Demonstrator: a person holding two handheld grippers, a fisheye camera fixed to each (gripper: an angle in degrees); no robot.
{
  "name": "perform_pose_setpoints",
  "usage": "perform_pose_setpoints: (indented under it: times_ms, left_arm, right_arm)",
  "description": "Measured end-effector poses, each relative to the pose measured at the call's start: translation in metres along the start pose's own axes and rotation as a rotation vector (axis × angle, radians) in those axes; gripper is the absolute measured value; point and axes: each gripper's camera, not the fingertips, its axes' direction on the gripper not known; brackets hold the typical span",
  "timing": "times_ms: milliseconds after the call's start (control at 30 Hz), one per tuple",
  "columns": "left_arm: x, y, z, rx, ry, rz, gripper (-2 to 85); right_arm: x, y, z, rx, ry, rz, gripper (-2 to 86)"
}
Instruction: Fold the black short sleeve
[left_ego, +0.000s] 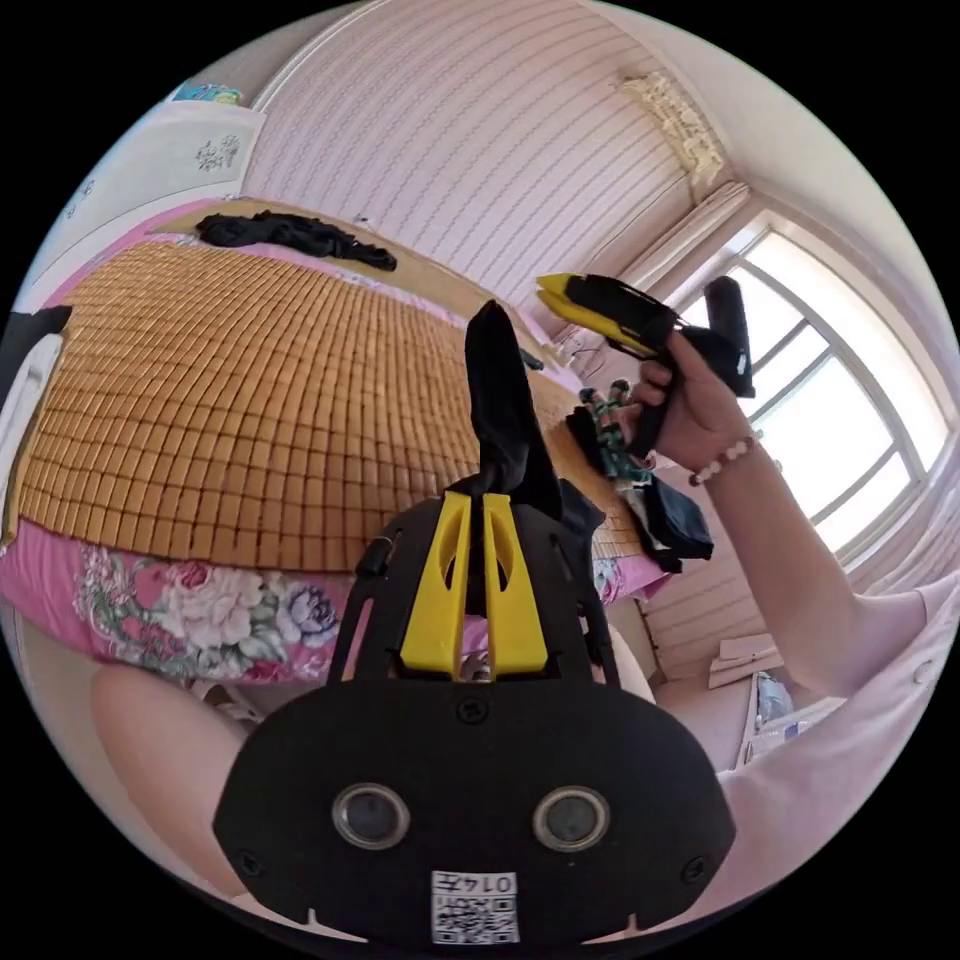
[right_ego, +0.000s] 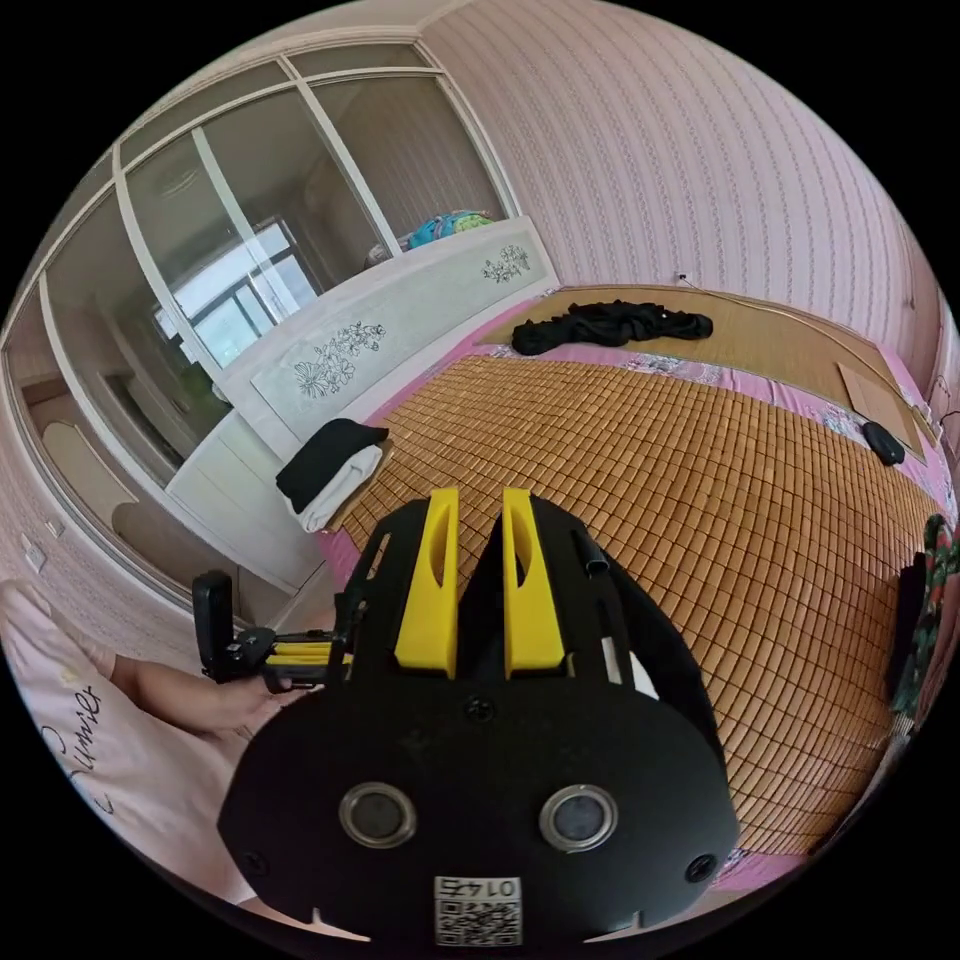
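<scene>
- Up front, the left tool (left_ego: 478, 500) pinches a strip of the black short sleeve (left_ego: 503, 405) between its narrow yellow jaws, lifted above the bed (left_ego: 250, 400).
- Right tool (right_ego: 478, 495): jaws narrowly parted, nothing between them.
- Another dark garment (right_ego: 610, 323) lies near the bed's far edge.
- Folded clothes (right_ego: 330, 470) sit beside the headboard.

Nothing legible: code sticker (right_ego: 477, 908) low on the right gripper (right_ego: 480, 495), cursive print (right_ego: 85, 705) beside it unreadable.
</scene>
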Motion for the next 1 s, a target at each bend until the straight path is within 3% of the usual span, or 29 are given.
perform_pose_setpoints:
  times_ms: [133,367,533,667,733,867,1000]
  left_arm:
    - [-0.038,0.007,-0.001,-0.075,-0.081,-0.042,-0.9]
    - [-0.088,0.002,-0.014,-0.119,-0.111,-0.068,-0.8]
    - [-0.103,-0.006,-0.022,-0.122,-0.102,-0.051,-0.8]
    - [-0.111,-0.011,-0.029,-0.128,-0.110,-0.025,-0.8]
    - [-0.114,-0.013,-0.032,-0.126,-0.116,-0.012,-0.8]
    - [-0.118,-0.020,-0.042,-0.110,-0.114,0.013,-0.9]
    - [-0.121,-0.034,-0.054,-0.080,-0.084,0.002,-0.9]
  right_arm:
    - [0.022,0.031,-0.004,-0.070,0.134,0.040,7.3]
    - [0.088,0.106,0.036,-0.388,0.216,0.357,12.4]
    - [0.126,0.114,0.064,-0.502,0.166,0.518,13.0]
    - [0.158,0.086,0.089,-0.584,0.081,0.554,6.7]
    - [0.166,0.072,0.093,-0.581,0.013,0.550,1.7]
    - [0.182,0.013,0.077,-0.528,-0.120,0.440,0.2]
    - [0.222,-0.068,0.030,-0.259,-0.170,0.413,0.9]
